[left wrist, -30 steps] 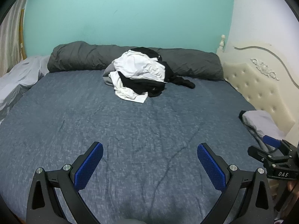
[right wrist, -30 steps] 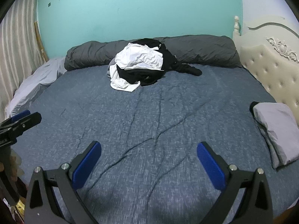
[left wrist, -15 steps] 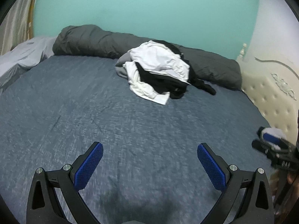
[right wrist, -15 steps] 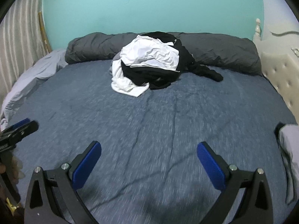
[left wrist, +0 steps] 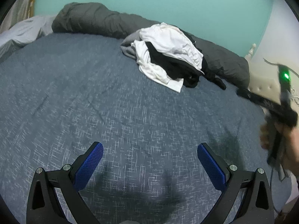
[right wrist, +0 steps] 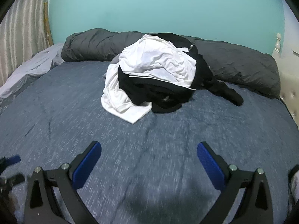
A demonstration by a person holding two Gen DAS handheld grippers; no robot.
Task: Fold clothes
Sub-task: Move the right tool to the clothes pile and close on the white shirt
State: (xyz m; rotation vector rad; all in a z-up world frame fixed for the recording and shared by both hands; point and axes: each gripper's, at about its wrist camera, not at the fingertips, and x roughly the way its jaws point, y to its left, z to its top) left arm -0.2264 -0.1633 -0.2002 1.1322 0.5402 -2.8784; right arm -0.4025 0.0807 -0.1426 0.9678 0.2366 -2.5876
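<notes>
Hovering over bare blue-grey bedspread [right wrist: 74, 102], both units spread wide and empty: left hand-held gripper [left wrist: 150, 165], right hand-held gripper [right wrist: 149, 165]. Open bedspread lies ahead of each and to either side. Far edge: rolled dark grey duvet [right wrist: 243, 65] against the teal wall [right wrist: 158, 5]. Right edge: cream tufted headboard [right wrist: 290, 91]. Left edge: pale grey sheet [right wrist: 31, 69]. Clothes pile [right wrist: 157, 80]: ahead of the right unit, ahead and right of the left; unfolded, heaped; crumpled white garment on top, black garments beneath, white hem trailing forward, touching the duvet behind.
</notes>
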